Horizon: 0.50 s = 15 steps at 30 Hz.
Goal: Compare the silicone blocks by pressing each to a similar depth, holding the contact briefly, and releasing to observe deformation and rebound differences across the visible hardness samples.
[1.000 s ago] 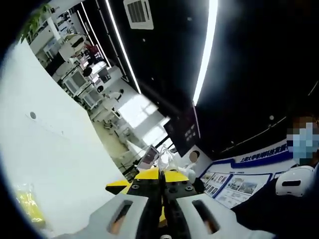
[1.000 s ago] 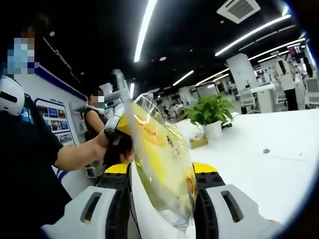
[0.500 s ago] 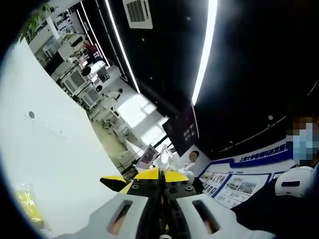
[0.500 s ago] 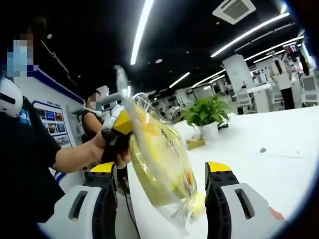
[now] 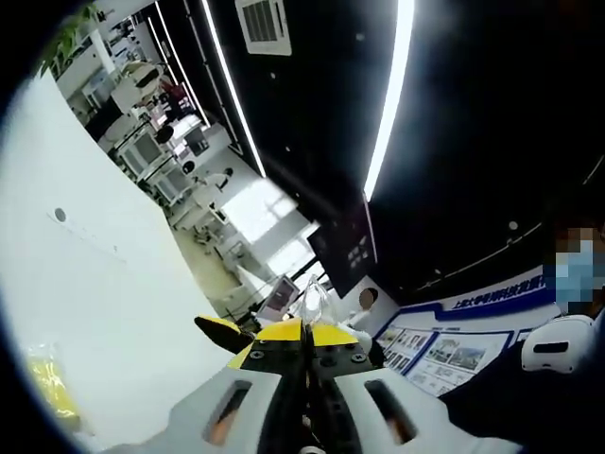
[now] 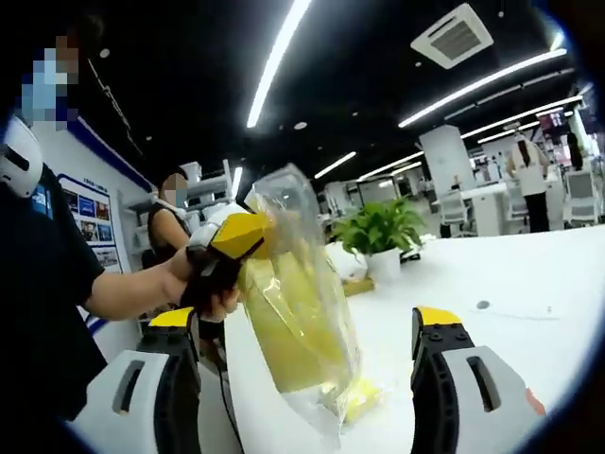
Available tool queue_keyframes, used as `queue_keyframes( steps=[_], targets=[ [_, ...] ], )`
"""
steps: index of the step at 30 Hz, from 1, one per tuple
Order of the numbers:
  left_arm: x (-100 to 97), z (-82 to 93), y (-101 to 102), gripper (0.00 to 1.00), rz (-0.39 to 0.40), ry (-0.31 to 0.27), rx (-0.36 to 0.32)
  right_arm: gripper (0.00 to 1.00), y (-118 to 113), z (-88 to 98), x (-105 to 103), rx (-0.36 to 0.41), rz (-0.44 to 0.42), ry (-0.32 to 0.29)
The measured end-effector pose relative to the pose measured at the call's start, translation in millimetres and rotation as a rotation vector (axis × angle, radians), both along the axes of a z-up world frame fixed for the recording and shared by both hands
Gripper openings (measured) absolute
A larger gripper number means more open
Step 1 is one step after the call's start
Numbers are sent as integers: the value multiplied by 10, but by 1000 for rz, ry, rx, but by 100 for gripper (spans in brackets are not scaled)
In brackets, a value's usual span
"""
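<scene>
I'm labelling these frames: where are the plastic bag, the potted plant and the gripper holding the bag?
plastic bag point(image 6: 301, 317), right gripper view, yellow middle of the bag.
potted plant point(image 6: 378, 230), right gripper view, its leaves.
left gripper point(image 6: 248, 230), right gripper view, yellow tip on the bag.

Clear, glossy plastic bag point(image 6: 301, 312), crinkled, with glare along its folds; yellow contents inside of uncertain material. Left gripper point(image 6: 238, 236): matt yellow jaw tips on a smooth white plastic body. Right gripper point(image 6: 307, 378): smooth white plastic shells, matt black inner faces, yellow tips. Table point(image 6: 529, 312): smooth, matt white surface. Potted plant point(image 6: 380, 232): white, smooth pot.
</scene>
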<state>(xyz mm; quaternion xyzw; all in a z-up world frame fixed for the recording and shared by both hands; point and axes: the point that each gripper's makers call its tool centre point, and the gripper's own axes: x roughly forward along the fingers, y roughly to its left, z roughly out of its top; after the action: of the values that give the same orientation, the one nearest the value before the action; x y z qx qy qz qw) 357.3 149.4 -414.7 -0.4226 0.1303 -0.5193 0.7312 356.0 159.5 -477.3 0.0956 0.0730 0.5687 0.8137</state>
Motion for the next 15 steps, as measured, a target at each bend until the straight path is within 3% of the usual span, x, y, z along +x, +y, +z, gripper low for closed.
queue_keyframes(
  steps=[15],
  targets=[
    [15,-25,-37,0,-16,14,-21,96,-133,6,-14,-2,-31,-10]
  ],
)
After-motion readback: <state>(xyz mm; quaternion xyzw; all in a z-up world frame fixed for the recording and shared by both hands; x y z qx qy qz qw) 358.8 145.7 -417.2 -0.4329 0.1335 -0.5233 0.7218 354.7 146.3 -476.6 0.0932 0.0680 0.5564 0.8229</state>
